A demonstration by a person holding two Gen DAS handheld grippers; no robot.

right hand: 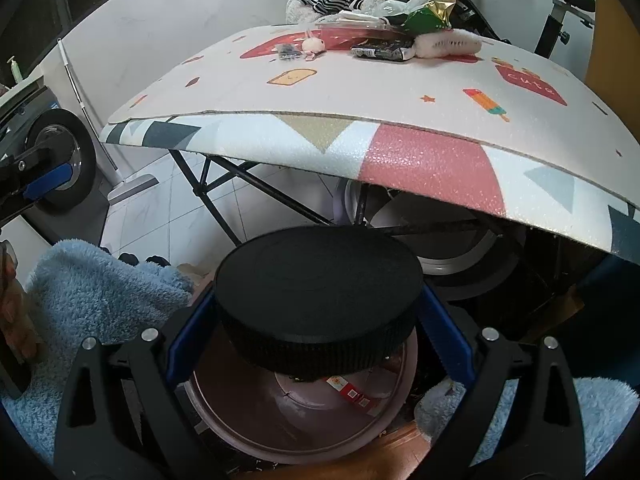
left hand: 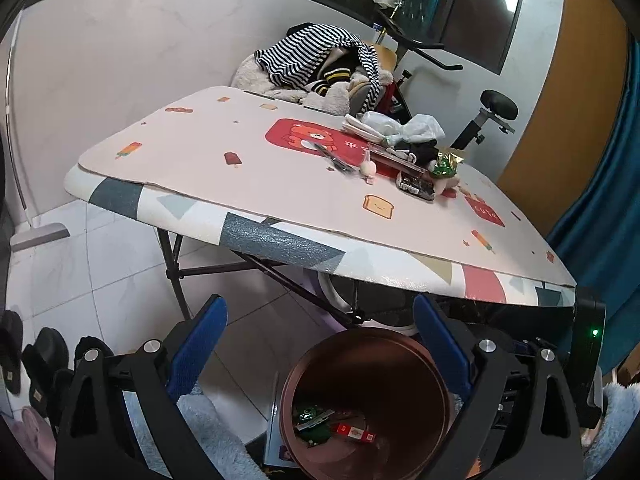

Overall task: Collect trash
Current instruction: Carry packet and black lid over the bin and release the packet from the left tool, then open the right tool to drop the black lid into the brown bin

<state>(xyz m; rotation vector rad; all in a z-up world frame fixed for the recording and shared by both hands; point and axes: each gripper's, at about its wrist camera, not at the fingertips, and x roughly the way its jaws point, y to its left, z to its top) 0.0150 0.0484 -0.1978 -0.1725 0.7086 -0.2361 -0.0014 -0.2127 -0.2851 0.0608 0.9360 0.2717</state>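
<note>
My right gripper is shut on a round black bin lid and holds it just above the open pink trash bin. The bin stands on the floor below the table edge, with a green wrapper and a red wrapper inside. My left gripper is open and empty above the bin. On the table lie a dark snack packet, a green-gold wrapper, a crumpled plastic bag and a small pink toy.
A folding table with a patterned mat overhangs the bin. Striped clothes are piled on a chair behind it. An exercise bike stands at the right. Dark slippers lie on the tiled floor at the left.
</note>
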